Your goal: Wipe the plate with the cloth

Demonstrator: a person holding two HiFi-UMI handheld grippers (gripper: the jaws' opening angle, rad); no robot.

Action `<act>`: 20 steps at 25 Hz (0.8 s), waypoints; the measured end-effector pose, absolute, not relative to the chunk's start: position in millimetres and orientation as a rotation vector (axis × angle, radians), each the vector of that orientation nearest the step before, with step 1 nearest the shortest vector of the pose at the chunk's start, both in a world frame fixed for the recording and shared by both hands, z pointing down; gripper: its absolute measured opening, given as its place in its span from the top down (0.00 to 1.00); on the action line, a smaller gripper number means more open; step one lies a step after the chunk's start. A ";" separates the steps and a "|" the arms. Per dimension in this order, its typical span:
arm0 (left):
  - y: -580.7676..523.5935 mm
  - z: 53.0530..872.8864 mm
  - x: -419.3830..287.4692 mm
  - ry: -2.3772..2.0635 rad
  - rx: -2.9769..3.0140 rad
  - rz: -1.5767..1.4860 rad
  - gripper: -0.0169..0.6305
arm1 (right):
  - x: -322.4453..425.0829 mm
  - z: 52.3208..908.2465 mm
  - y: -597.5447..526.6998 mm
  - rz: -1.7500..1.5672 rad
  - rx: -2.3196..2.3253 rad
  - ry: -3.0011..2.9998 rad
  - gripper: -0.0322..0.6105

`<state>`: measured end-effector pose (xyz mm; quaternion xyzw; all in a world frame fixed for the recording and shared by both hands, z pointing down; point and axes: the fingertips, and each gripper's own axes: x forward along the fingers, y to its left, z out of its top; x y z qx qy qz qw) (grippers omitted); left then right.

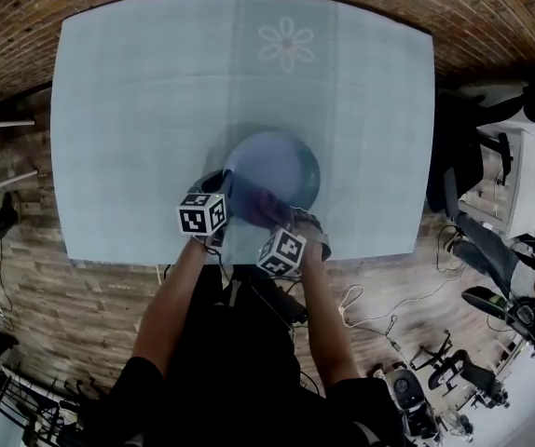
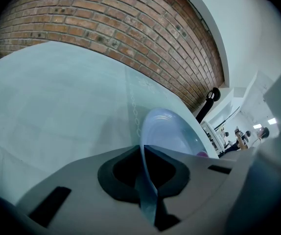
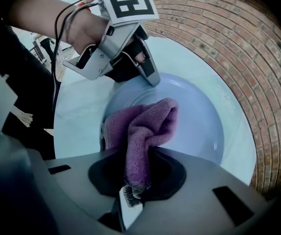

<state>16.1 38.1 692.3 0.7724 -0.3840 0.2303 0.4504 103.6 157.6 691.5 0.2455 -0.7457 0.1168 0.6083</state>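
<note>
A pale blue plate (image 1: 281, 161) sits near the front edge of the table (image 1: 137, 91). My left gripper (image 1: 219, 192) is shut on the plate's near-left rim (image 2: 145, 155), which runs edge-on between its jaws. My right gripper (image 1: 277, 222) is shut on a purple cloth (image 3: 143, 131), bunched up and pressed onto the plate's inside (image 3: 199, 126). In the right gripper view the left gripper (image 3: 148, 75) clamps the plate's far rim. In the head view the cloth (image 1: 260, 205) lies on the plate's near part.
The table carries a light cloth with a flower print (image 1: 286, 43) at the back. A brick wall (image 2: 106, 28) stands behind the table. Cables (image 1: 370, 310) lie on the wooden floor at the right, near chairs and equipment (image 1: 510, 277).
</note>
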 end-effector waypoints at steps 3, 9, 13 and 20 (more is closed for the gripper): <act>38.5 692.8 16.2 -0.951 1.909 0.573 0.90 | 92.0 691.8 156.3 0.237 0.539 -1.733 0.84; 37.5 694.1 18.5 -0.949 1.905 0.577 0.90 | 77.8 689.8 149.2 0.178 0.488 -1.742 0.84; 38.2 693.3 17.5 -0.943 1.904 0.576 0.90 | 66.1 690.4 146.1 0.159 0.472 -1.755 0.84; 37.6 693.6 19.3 -0.936 1.915 0.579 0.90 | 51.3 692.7 129.7 0.154 0.507 -1.786 0.84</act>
